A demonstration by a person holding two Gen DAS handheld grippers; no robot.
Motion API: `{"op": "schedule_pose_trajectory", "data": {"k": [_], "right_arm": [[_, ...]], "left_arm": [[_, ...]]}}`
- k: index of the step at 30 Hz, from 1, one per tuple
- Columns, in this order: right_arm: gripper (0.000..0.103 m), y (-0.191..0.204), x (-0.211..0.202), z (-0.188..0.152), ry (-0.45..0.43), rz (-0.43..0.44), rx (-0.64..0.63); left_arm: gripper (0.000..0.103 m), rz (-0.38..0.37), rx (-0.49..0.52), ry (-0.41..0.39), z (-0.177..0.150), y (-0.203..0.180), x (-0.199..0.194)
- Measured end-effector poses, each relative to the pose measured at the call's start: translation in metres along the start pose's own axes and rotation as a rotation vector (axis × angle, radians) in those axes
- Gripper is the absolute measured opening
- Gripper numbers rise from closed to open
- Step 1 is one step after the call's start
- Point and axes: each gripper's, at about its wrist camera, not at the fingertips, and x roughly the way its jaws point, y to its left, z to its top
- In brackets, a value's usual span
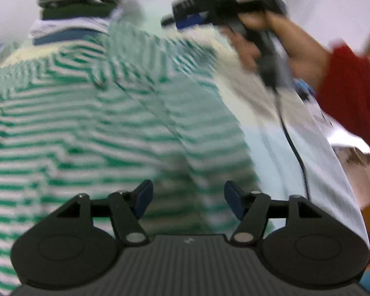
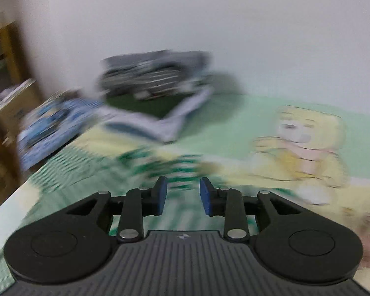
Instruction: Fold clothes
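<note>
A green-and-white striped shirt [image 1: 106, 123] lies spread over the bed and fills most of the left wrist view. My left gripper [image 1: 188, 198] hovers open just above its near part, with nothing between the blue pads. In the same view the right gripper [image 1: 182, 19] is held by a hand at the shirt's far right edge. In the right wrist view, blurred by motion, my right gripper [image 2: 182, 194] is open over a bunched striped edge of the shirt [image 2: 165, 165], with its pads apart.
A stack of folded clothes [image 1: 81, 2] [image 2: 155, 79] sits at the back by the white wall. The bed sheet [image 2: 259, 123] is pale green with a yellow cartoon print. A wooden shelf [image 2: 2, 74] stands at the left. A black cable [image 1: 293, 143] trails over the sheet.
</note>
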Motion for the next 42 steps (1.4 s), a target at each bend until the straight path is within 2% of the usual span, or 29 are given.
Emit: {"op": "schedule_pose_trajectory", "data": {"k": [5,7,10,12,13,14,16,18,20,22,25,26,27,31,33,34,36,38,41,42], "right_arm": [[0.034,0.048,0.005,-0.005,0.064,0.172,-0.173],[0.034,0.067,0.007,-0.007,0.089,0.241,-0.242],[0.034,0.096,0.01,-0.011,0.127,0.342,-0.345],[0.029,0.103,0.015,-0.02,0.108,0.245,-0.407],[0.022,0.1,0.017,-0.018,0.115,0.241,-0.382],[0.01,0.097,0.019,-0.017,0.121,0.236,-0.357],[0.006,0.091,0.022,-0.014,0.133,0.227,-0.306],[0.006,0.086,0.012,-0.002,0.086,0.309,-0.203],[0.008,0.092,0.011,0.004,0.106,0.394,-0.151],[0.011,0.105,0.023,-0.001,0.161,0.39,-0.168],[0.017,0.092,0.014,-0.001,0.125,0.366,-0.091],[0.025,0.087,0.011,-0.001,0.113,0.358,-0.065],[0.027,0.083,0.009,-0.001,0.101,0.35,-0.04],[0.029,0.065,-0.003,-0.001,0.054,0.317,0.062],[0.034,0.053,0.001,0.0,0.056,0.263,0.116],[0.035,0.049,0.01,-0.002,0.085,0.232,0.142],[0.026,0.046,0.029,-0.01,0.138,0.163,0.159],[0.026,0.047,0.022,-0.009,0.123,0.164,0.162],[0.027,0.048,-0.01,-0.007,0.072,0.251,0.196],[0.028,0.05,-0.016,-0.008,0.094,0.228,0.182]], "left_arm": [[0.075,0.156,-0.086,-0.095,0.04,0.047,-0.005],[0.075,0.188,-0.126,-0.12,0.047,0.061,-0.01],[0.084,0.226,-0.16,-0.138,0.044,0.076,-0.018],[0.084,0.24,-0.18,-0.119,0.037,0.085,-0.019],[0.084,0.241,-0.188,-0.108,0.034,0.087,-0.017],[0.084,0.242,-0.195,-0.097,0.032,0.088,-0.015],[0.084,0.242,-0.199,-0.075,0.025,0.091,-0.013],[0.085,0.235,-0.198,-0.063,0.02,0.09,-0.012],[0.086,0.222,-0.199,-0.051,0.015,0.089,-0.01],[0.086,0.218,-0.193,-0.045,0.012,0.084,-0.011],[0.086,0.223,-0.177,-0.046,0.01,0.082,-0.013],[0.087,0.223,-0.173,-0.048,0.009,0.082,-0.014],[0.089,0.224,-0.168,-0.052,0.009,0.082,-0.016],[0.094,0.223,-0.169,-0.064,0.004,0.084,-0.022],[0.094,0.218,-0.168,-0.066,0.003,0.085,-0.023],[0.094,0.218,-0.161,-0.069,0.003,0.084,-0.023],[0.093,0.219,-0.145,-0.074,0.003,0.082,-0.023],[0.093,0.22,-0.121,-0.084,0.003,0.079,-0.024],[0.093,0.209,-0.068,-0.102,0.002,0.076,-0.028],[0.092,0.205,-0.05,-0.099,0.002,0.075,-0.027]]}}
